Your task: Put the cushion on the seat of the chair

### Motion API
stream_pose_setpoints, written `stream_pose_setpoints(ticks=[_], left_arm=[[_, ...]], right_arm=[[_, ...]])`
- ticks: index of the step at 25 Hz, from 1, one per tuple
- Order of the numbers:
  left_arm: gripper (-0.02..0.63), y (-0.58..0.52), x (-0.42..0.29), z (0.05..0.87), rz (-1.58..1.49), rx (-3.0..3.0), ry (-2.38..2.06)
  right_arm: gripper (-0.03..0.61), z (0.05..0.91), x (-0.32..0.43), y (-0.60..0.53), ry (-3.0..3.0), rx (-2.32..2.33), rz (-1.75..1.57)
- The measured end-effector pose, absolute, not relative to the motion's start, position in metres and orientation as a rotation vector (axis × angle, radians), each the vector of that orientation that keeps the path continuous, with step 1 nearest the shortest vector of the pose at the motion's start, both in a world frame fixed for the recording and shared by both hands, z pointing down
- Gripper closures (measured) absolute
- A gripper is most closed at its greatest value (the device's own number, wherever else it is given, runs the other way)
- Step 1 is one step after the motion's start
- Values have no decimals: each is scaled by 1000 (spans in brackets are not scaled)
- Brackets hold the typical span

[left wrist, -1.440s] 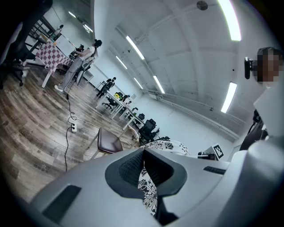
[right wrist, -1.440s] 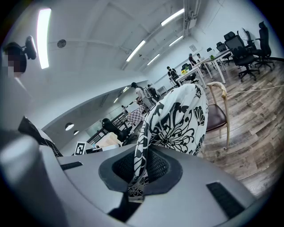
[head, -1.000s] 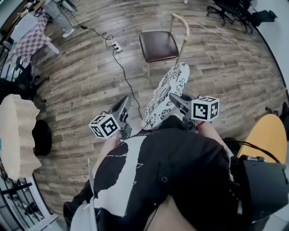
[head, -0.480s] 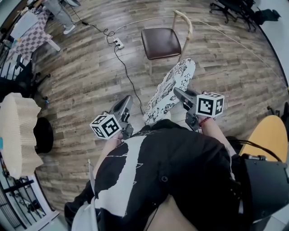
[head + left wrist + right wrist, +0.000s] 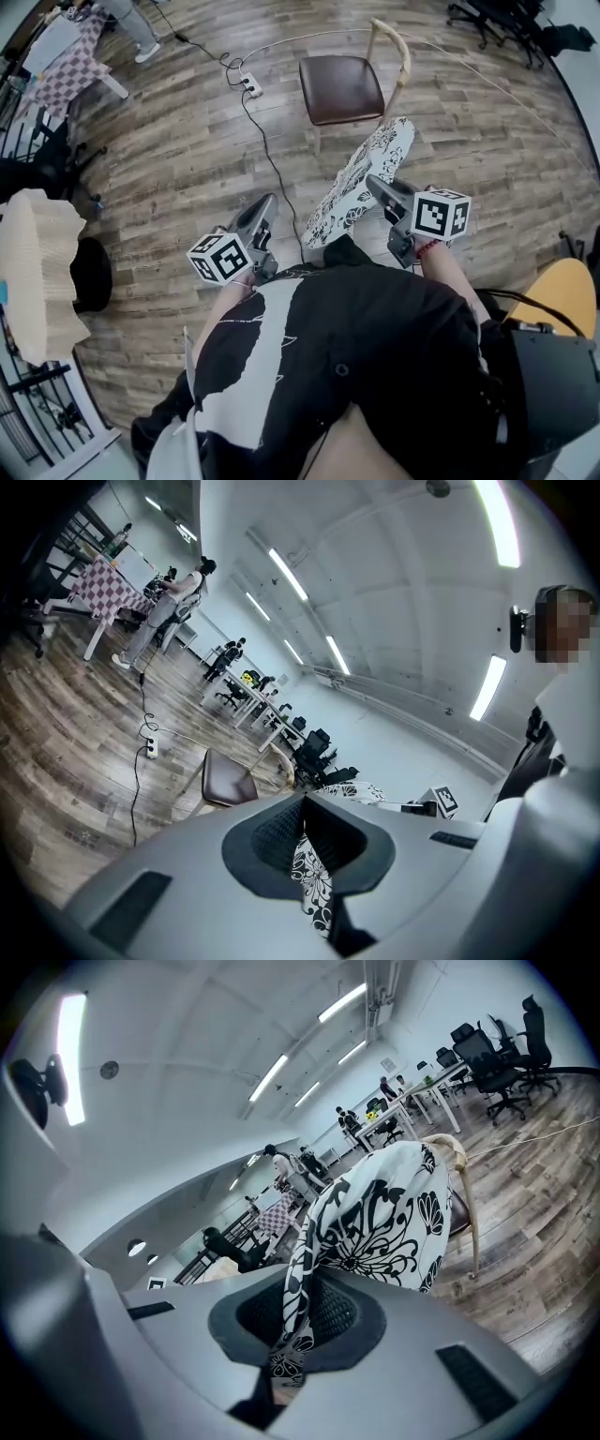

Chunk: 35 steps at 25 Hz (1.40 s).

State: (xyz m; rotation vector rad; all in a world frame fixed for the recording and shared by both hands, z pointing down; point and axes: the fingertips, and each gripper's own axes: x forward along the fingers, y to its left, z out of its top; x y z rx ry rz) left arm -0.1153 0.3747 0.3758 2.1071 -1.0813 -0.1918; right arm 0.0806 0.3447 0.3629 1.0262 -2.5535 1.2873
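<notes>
While my left gripper (image 5: pixel 265 208) and right gripper (image 5: pixel 377 186) each clamp an edge of the cushion (image 5: pixel 359 183), it hangs between them, stretching toward one o'clock, apart from the chair (image 5: pixel 341 88) at twelve.

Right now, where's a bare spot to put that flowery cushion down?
The brown chair seat is bare, bordered on its right by the curved wooden backrest. In the head view, the wood floor left of the black cable is open too. It is crowded by the chair's left corner, where the power strip lies, and around the held cushion.
</notes>
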Motion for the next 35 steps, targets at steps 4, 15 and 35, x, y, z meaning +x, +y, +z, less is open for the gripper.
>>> stream_pose_setpoints(ticks=[4, 15, 35], left_arm=[[600, 346, -113, 375, -187, 2088, -1099], [600, 257, -95, 385, -194, 2018, -1154], [600, 154, -41, 355, -170, 2051, -1150]], right_arm=[[552, 363, 82, 310, -2561, 1002, 1296], [552, 369, 102, 212, -2585, 933, 1303], [552, 352, 148, 91, -2636, 982, 1337]])
